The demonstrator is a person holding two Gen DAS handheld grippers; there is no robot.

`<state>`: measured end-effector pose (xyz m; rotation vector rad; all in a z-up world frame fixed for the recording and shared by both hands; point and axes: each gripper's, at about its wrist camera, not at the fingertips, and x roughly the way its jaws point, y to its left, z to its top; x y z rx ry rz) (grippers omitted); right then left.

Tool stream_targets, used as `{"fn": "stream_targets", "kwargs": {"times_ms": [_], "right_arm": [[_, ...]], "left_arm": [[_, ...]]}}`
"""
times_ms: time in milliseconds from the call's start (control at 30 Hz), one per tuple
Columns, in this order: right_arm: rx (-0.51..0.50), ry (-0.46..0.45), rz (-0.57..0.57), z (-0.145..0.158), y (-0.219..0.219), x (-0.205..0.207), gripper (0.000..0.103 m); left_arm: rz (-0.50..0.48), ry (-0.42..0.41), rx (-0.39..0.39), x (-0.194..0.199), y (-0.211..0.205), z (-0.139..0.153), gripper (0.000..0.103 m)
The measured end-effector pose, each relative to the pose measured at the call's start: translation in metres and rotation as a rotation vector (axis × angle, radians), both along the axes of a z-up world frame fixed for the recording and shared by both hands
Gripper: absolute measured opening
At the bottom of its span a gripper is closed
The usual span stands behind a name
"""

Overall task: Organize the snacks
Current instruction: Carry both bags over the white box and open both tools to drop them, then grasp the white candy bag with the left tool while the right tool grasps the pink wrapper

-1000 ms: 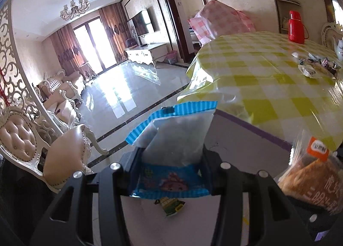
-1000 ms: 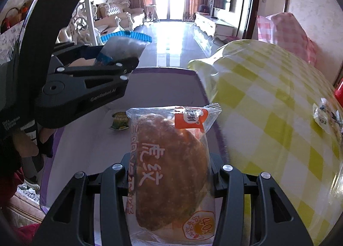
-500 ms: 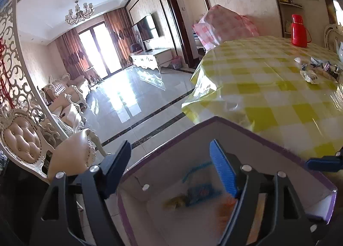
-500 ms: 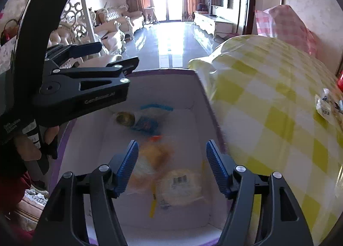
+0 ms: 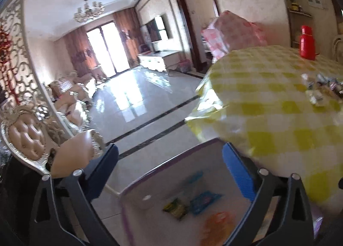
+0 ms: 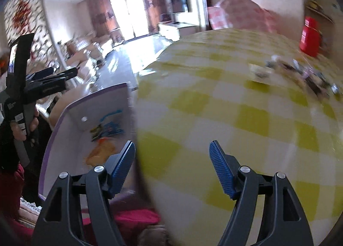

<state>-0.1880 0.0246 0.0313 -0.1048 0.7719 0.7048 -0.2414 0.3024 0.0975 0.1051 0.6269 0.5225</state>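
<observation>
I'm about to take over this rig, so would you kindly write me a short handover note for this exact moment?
Left gripper: open, empty, above the white bin with the purple rim.
Right gripper: open, empty, at the near edge of the yellow checked table.
In the bin: a blue packet, a small green packet and an orange-labelled bread bag, blurred.
Done: those three are in the bin.
Left: a cluster of wrapped snacks lies on the far right of the table, near the red thermos. Fetch them and drop them into the bin.

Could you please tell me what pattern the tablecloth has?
The tablecloth is yellow-and-white checked, clearest in the right wrist view.
</observation>
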Motion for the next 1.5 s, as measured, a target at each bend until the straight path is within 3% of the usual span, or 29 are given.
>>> {"fn": "stream_targets", "kwargs": {"times_ms": [100, 267, 467, 533, 633, 667, 933, 1267, 1333, 1433, 1500], "right_arm": [[0.015, -0.015, -0.066, 0.004, -0.036, 0.013, 0.083], [0.047, 0.000, -0.220, 0.000, -0.109, 0.039, 0.088], [0.076, 0.074, -0.412, -0.010, -0.197, 0.073, 0.088], [0.072, 0.079, -0.459, -0.012, -0.216, 0.084, 0.088], [0.075, 0.091, -0.497, -0.016, -0.240, 0.099, 0.088], [0.074, 0.095, -0.505, -0.016, -0.245, 0.105, 0.088], [0.032, 0.139, -0.478, -0.020, -0.243, 0.178, 0.088], [-0.066, 0.053, -0.343, -0.023, -0.194, 0.286, 0.088], [-0.094, 0.052, -0.306, -0.026, -0.184, 0.297, 0.084], [-0.118, 0.038, -0.282, -0.027, -0.171, 0.304, 0.056], [-0.097, 0.028, -0.260, -0.025, -0.170, 0.301, 0.025]], "left_arm": [[-0.121, 0.014, -0.094, 0.032, -0.033, 0.011, 0.101], [-0.369, 0.090, -0.224, 0.098, -0.122, 0.003, 0.101], [-0.530, 0.198, -0.214, 0.179, -0.217, -0.045, 0.101], [-0.490, 0.239, -0.290, 0.212, -0.225, -0.066, 0.101], [-0.401, 0.236, -0.451, 0.248, -0.224, -0.084, 0.101], [-0.390, 0.232, -0.464, 0.255, -0.223, -0.085, 0.101], [-0.322, 0.239, -0.444, 0.303, -0.232, -0.090, 0.101], [-0.307, 0.258, -0.403, 0.309, -0.237, -0.089, 0.101], [-0.306, 0.261, -0.397, 0.310, -0.238, -0.090, 0.101], [-0.303, 0.272, -0.383, 0.312, -0.240, -0.090, 0.101], [-0.302, 0.274, -0.379, 0.312, -0.240, -0.091, 0.101]]}}
